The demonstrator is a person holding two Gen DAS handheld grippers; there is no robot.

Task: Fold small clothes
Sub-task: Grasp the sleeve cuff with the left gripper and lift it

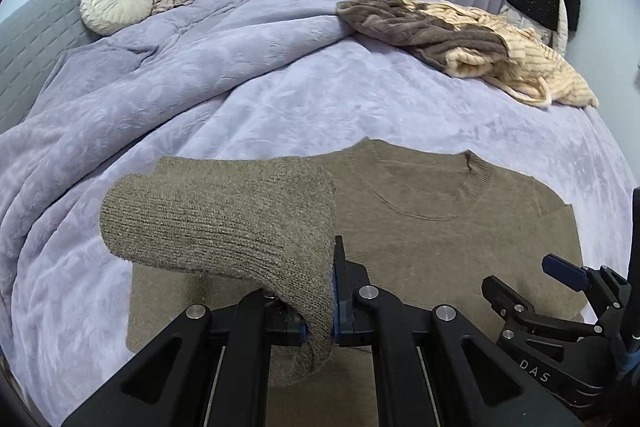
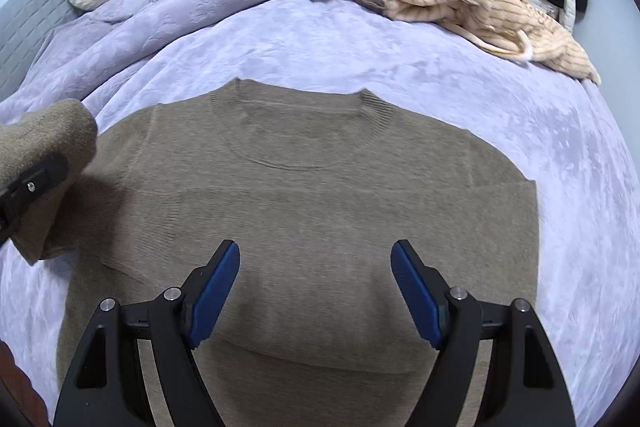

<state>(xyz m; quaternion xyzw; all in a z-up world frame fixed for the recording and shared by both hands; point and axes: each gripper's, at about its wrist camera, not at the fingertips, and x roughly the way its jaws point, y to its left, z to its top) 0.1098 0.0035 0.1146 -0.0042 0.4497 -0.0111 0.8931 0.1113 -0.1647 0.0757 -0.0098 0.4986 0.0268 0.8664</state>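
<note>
**Lavender bedspread, olive sweater flat**

Lavender bedspread (image 2: 520,147) carries the olive sweater (image 2: 320,211), collar pointing away from me, length running toward me. My left gripper (image 1: 320,307) pinches its raised sleeve (image 1: 224,219). My right gripper (image 2: 316,291) hovers spread wide above the sweater's lower body.

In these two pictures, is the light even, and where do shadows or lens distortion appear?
Left wrist view: soft light, the bed bulges from fisheye. Right wrist view: a dark shadow lies on the sweater beside the lifted sleeve; black corners frame both.
</note>
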